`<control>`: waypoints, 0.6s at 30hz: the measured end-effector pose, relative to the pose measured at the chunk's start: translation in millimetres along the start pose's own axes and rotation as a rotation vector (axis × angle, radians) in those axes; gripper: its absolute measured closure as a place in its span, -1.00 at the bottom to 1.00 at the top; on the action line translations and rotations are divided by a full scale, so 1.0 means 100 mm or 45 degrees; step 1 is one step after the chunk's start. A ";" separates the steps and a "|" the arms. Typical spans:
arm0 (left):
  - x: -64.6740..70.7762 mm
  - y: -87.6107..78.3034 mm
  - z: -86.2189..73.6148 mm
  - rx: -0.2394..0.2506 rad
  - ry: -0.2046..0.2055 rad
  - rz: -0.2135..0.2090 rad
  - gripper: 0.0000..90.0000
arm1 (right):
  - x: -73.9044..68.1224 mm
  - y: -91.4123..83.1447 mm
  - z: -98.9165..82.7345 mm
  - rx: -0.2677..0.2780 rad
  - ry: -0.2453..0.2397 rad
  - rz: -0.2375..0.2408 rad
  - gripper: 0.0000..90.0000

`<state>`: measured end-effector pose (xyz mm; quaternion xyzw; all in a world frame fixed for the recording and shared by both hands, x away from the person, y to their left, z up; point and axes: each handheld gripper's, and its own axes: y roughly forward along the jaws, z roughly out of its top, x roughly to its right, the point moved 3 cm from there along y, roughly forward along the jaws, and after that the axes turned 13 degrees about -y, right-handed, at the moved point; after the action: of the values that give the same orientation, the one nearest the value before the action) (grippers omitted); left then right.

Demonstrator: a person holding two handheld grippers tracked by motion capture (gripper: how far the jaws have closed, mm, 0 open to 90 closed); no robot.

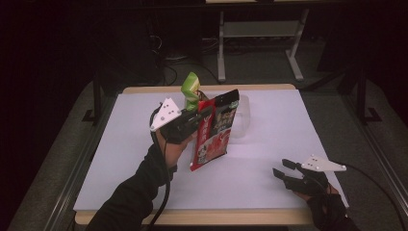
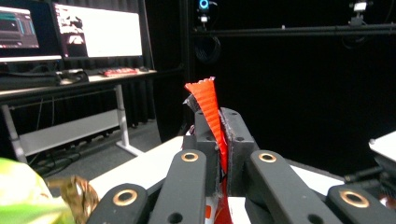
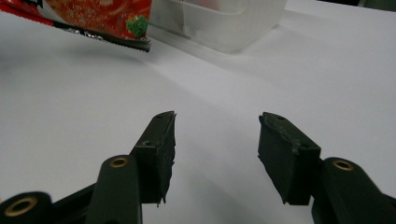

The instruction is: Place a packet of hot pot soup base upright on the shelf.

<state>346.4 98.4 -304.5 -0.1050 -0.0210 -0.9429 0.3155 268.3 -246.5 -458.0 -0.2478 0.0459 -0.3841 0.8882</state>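
My left gripper (image 1: 204, 115) is shut on the edge of a red snack bag (image 1: 214, 132), which hangs lifted above the white table (image 1: 269, 163). In the left gripper view the bag's crimped red edge (image 2: 208, 105) sticks up, pinched between the two black jaws of the left gripper (image 2: 219, 140). A green snack bag (image 1: 191, 89) stands just behind, by a clear plastic box (image 1: 242, 118). My right gripper (image 1: 283, 167) rests low at the table's front right, open with nothing between its jaws. The right gripper view shows that right gripper (image 3: 217, 156) with the red bag's bottom edge (image 3: 109, 21) above the table.
The clear plastic box (image 3: 224, 21) stands beyond the right gripper on the white tabletop. A desk with monitors (image 2: 95, 30) and metal table legs (image 1: 221, 45) lie past the far edge. Black cables trail from both grippers.
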 end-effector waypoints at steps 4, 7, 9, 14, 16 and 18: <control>0.00 0.11 0.15 0.029 -0.002 0.014 0.93 | 0.00 -0.01 0.00 -0.003 0.003 -0.001 0.01; 0.01 0.21 0.24 0.039 0.012 0.024 0.93 | 0.01 -0.01 -0.01 -0.001 0.006 -0.001 0.01; 0.02 0.29 0.30 0.051 0.008 0.024 0.94 | 0.01 -0.02 -0.01 -0.002 0.002 -0.002 0.01; -0.02 0.54 0.39 0.046 0.004 0.055 0.94 | 0.01 -0.03 -0.02 0.003 0.010 -0.003 0.01; -0.04 0.66 0.41 0.045 0.014 0.076 0.94 | 0.01 -0.03 -0.01 0.005 0.005 0.003 0.04; -0.07 0.77 0.41 0.041 0.004 0.090 0.94 | 0.01 -0.03 -0.01 0.007 -0.001 0.001 0.04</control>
<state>405.5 45.2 -267.5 -0.0989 -0.0321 -0.9308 0.3504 266.2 -249.1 -457.0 -0.2456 0.0445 -0.3836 0.8892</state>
